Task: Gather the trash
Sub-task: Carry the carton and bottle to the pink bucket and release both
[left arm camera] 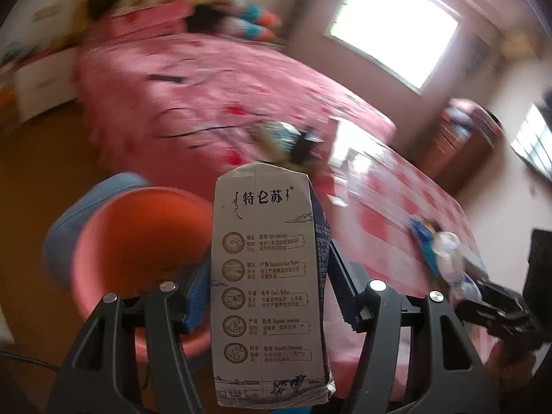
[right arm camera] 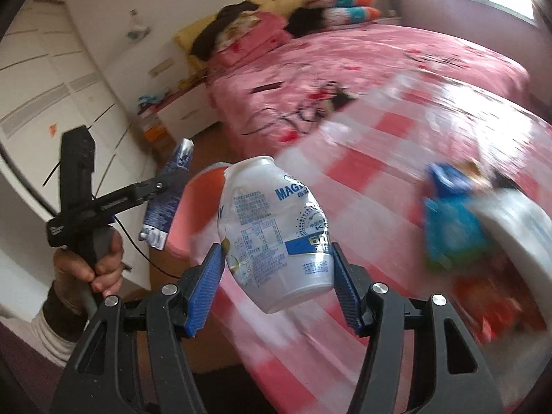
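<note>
Beyond each tool (left arm camera: 267,296) (right arm camera: 276,276), clenching carton (left arm camera: 265,276) and bottle (right arm camera: 276,231), table litter blurs.

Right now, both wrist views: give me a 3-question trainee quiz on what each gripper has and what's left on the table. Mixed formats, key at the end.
1. Multiple choice: the left gripper is shut on
A. a milk carton
B. a glass jar
C. a spoon

2. True or false: the right gripper is empty.

3. Fill in: beyond the carton, at the edge of the checked tablecloth, stands an open pink ____.

Key
1. A
2. False: it is shut on a crumpled white plastic bottle.
3. bin

A blue snack bag lies on the cloth, uncollected.
</note>
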The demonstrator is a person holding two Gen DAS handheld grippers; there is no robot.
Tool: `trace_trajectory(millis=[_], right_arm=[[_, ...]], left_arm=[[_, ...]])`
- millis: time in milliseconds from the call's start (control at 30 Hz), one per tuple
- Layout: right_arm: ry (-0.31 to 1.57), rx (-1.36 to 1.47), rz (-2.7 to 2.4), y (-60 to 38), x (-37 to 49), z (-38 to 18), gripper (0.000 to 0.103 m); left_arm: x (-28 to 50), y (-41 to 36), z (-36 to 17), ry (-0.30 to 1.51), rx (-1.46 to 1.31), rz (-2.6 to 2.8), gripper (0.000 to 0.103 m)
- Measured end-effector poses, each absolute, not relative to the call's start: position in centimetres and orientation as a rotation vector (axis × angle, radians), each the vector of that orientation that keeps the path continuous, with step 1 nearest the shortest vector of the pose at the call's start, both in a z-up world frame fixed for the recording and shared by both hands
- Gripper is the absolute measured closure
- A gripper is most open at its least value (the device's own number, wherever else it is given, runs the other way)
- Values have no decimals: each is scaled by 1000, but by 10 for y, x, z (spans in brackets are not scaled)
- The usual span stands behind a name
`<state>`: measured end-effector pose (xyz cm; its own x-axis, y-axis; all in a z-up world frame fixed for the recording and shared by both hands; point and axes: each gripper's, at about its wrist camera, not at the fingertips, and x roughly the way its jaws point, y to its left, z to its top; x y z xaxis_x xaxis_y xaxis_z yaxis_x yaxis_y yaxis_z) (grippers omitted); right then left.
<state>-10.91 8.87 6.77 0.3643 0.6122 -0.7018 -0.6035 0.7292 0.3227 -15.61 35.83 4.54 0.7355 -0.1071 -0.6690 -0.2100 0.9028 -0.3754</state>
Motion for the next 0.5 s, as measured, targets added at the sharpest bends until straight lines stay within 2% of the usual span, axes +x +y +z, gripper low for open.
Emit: trace_trajectory(millis=[200,500], right_arm=[[935,-18,888,154,-83,62,41],[968,-54,975,230,-58,46,41]], left_arm=[[-162,414,16,776,-562,248,41],[-163,447,-19,815,-644,326,40]])
